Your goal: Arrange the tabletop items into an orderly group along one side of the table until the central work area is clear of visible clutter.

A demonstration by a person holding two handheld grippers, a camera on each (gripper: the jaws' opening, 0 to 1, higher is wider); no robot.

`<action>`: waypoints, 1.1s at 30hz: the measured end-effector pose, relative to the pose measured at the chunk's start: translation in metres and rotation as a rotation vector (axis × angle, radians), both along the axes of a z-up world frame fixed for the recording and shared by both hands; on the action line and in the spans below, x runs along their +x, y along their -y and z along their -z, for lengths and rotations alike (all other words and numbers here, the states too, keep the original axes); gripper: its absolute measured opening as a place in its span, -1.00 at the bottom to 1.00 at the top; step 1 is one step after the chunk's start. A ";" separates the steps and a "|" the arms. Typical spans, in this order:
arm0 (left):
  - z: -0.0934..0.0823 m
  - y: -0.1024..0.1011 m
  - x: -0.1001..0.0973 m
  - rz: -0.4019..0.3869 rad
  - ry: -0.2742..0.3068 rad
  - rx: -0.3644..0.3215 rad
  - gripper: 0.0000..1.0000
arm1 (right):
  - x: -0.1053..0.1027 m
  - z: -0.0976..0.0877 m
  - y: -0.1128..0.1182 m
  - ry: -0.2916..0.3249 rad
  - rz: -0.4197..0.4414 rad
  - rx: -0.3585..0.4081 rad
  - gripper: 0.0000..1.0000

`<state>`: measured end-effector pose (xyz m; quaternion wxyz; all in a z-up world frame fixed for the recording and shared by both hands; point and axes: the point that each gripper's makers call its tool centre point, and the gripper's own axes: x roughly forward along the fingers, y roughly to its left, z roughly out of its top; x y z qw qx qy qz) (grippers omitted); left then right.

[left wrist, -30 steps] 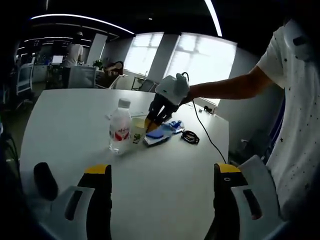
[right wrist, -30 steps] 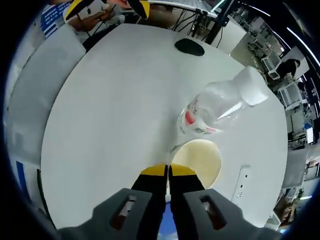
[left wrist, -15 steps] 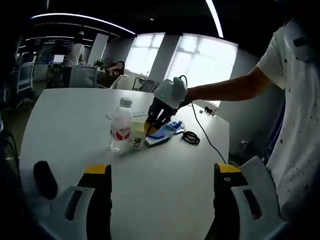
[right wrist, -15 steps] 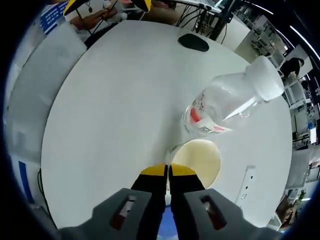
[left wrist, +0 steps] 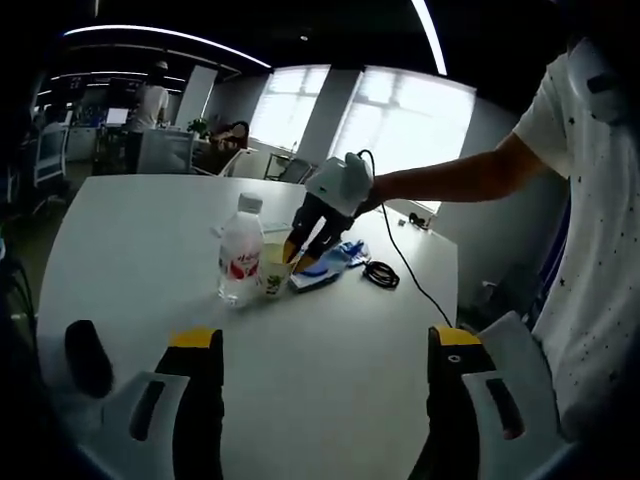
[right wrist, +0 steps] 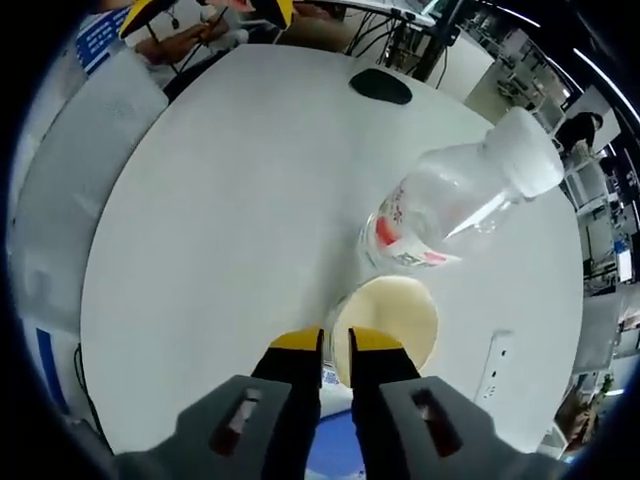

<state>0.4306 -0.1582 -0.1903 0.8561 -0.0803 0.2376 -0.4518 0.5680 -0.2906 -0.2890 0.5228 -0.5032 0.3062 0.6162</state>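
A clear water bottle [left wrist: 240, 258] with a white cap and red label stands on the white table [left wrist: 130, 225]. A pale paper cup [left wrist: 272, 270] sits right beside it. My right gripper [left wrist: 298, 256] reaches down onto the cup. In the right gripper view its yellow-tipped jaws [right wrist: 335, 345] stand a little apart, straddling the near rim of the cup [right wrist: 392, 315], with the bottle [right wrist: 440, 215] just beyond. My left gripper [left wrist: 325, 350] hangs wide open over bare table near the front edge, holding nothing.
A blue packet [left wrist: 320, 266] and a coiled black cable [left wrist: 380, 273] lie right of the cup. A black mouse [left wrist: 88, 357] rests at the table's near left. A white power strip [right wrist: 492, 365] lies by the cup. Chairs and desks stand beyond the table.
My right gripper's jaws, pressed together before, have parted slightly around the cup's rim. The left gripper has stayed where it was.
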 end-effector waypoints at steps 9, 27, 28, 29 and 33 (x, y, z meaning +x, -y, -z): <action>0.000 0.002 0.001 0.005 0.003 0.003 0.73 | 0.000 -0.001 0.002 -0.002 0.005 0.013 -0.71; -0.003 0.010 0.001 0.016 0.008 0.008 0.73 | -0.004 -0.005 0.005 -0.008 0.032 0.072 -0.39; -0.003 0.009 0.001 0.016 0.009 0.008 0.73 | -0.004 -0.005 0.005 -0.007 0.035 0.075 -0.37; -0.003 0.009 0.001 0.016 0.008 0.009 0.73 | -0.005 -0.006 0.005 -0.006 0.037 0.078 -0.35; -0.003 0.009 0.001 0.020 0.011 0.018 0.73 | -0.005 -0.010 0.006 -0.015 0.076 0.112 -0.28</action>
